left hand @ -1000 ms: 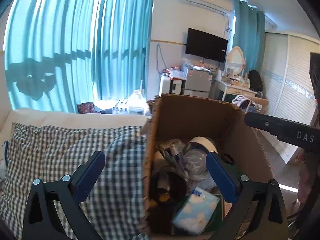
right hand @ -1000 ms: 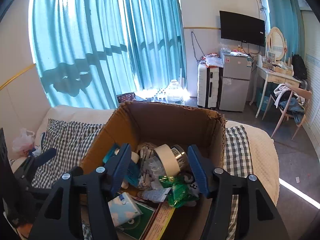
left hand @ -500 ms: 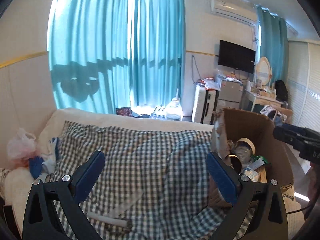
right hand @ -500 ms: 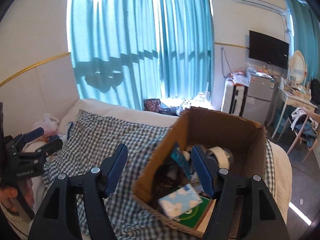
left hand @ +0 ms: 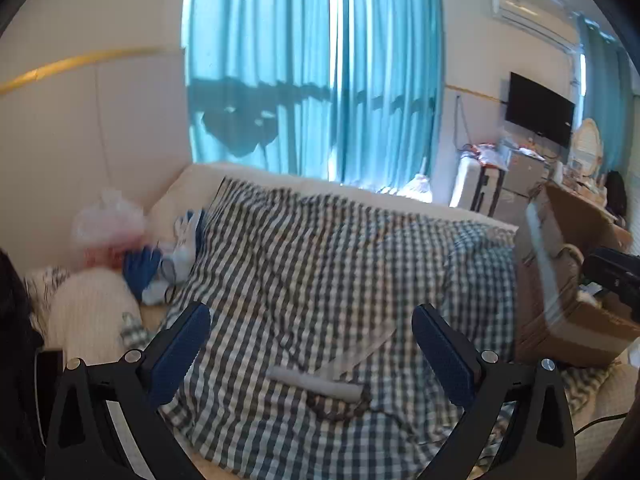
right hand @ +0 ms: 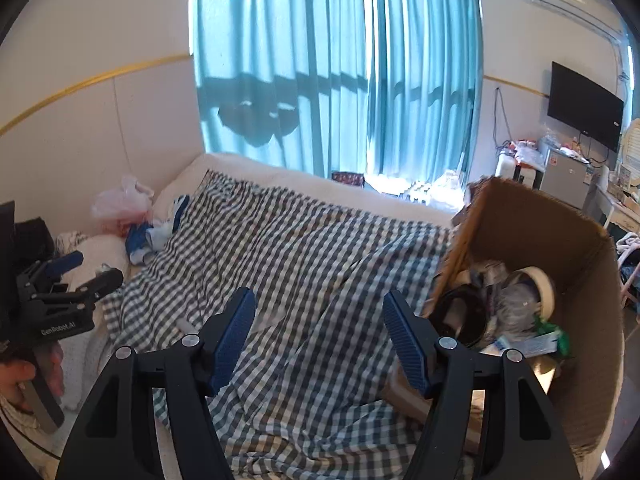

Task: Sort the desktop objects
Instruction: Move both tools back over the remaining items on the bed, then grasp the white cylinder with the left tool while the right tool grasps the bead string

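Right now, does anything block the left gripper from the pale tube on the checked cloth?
Nothing visible. The left gripper is open, the pale tube ahead on the checked cloth; a dark cord curls beside it.

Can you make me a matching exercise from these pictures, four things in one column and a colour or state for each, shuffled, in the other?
Column one:
1. cardboard box
2. checked blanket
3. curtains
4. right hand-held gripper

Column two:
A. teal, drawn across the window
B. open, holding nothing
C. brown, full of mixed items, including a roll of tape
D. dark and white, spread over the bed

Pairs: 1-C, 2-D, 3-A, 4-B
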Action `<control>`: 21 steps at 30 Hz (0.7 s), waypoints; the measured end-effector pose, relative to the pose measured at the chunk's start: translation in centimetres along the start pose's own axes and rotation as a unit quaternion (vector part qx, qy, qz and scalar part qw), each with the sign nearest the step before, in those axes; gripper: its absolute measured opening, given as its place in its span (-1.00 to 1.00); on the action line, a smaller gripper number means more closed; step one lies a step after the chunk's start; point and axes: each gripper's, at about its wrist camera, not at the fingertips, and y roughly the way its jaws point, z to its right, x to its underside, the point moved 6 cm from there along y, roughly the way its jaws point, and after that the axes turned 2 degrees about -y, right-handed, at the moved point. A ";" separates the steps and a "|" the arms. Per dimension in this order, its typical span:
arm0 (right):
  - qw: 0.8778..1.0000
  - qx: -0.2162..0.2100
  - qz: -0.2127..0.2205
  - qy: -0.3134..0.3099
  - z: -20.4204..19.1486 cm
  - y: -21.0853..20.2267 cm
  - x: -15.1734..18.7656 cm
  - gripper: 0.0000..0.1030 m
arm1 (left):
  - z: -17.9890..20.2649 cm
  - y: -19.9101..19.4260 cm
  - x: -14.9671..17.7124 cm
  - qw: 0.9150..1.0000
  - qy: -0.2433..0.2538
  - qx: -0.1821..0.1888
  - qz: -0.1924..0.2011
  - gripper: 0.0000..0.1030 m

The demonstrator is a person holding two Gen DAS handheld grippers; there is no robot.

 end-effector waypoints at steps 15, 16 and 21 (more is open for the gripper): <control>0.998 0.001 -0.055 -0.033 -4.9 9.6 3.5 0.29 | -2.8 10.6 9.5 0.991 -0.087 0.012 -0.097 1.00; 0.997 -0.001 -0.060 -0.039 -5.3 10.4 3.8 0.29 | -2.7 11.5 10.1 0.991 -0.088 0.014 -0.103 1.00; 0.995 0.008 -0.077 -0.059 -6.2 12.9 4.8 0.29 | -3.7 15.4 12.7 0.982 -0.115 0.002 -0.147 1.00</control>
